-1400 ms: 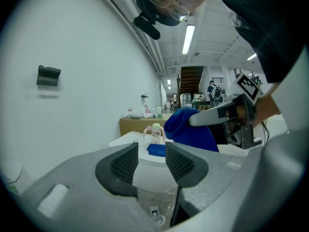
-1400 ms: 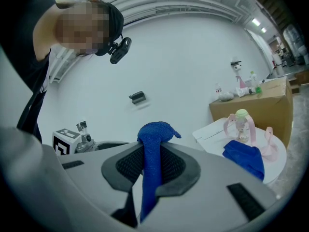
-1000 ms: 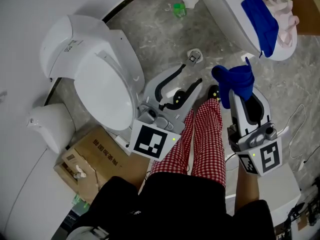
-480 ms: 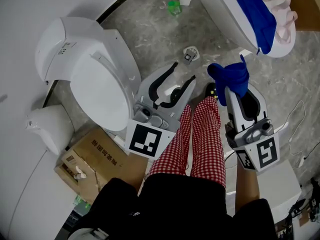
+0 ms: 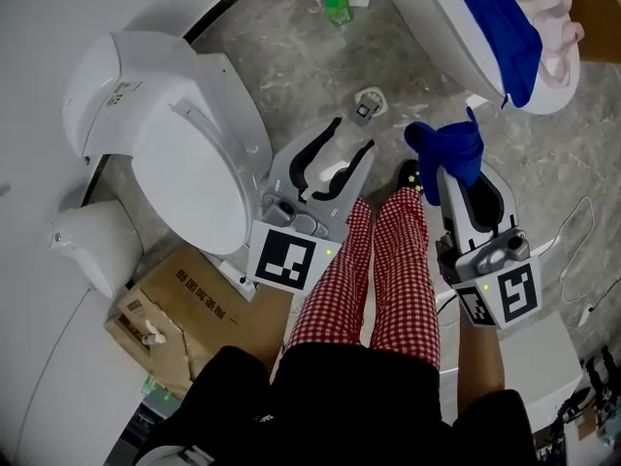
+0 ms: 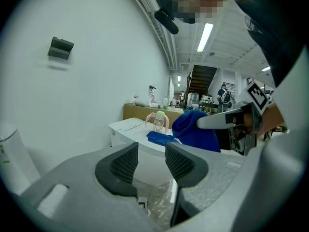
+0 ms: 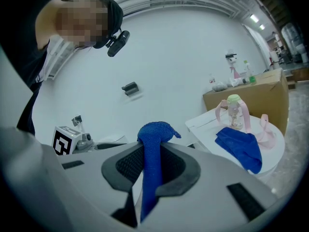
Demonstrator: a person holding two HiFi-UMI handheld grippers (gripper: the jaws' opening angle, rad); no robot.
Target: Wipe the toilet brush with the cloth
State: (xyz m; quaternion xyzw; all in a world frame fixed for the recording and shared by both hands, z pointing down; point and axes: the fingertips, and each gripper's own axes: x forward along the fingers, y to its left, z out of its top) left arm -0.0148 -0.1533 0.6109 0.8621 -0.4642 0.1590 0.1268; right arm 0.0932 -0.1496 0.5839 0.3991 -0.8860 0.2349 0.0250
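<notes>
Overhead, both grippers hang beside the toilet [image 5: 184, 153], above the stone floor [image 5: 291, 56].
Right gripper [image 7: 150, 153] is clamped on the blue cloth [image 5: 446, 149], which bunches past its tips; left gripper [image 5: 353, 136] has its jaws apart, holding nothing.

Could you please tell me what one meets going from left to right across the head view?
Toilet → left gripper → right gripper, holding the cloth.
</notes>
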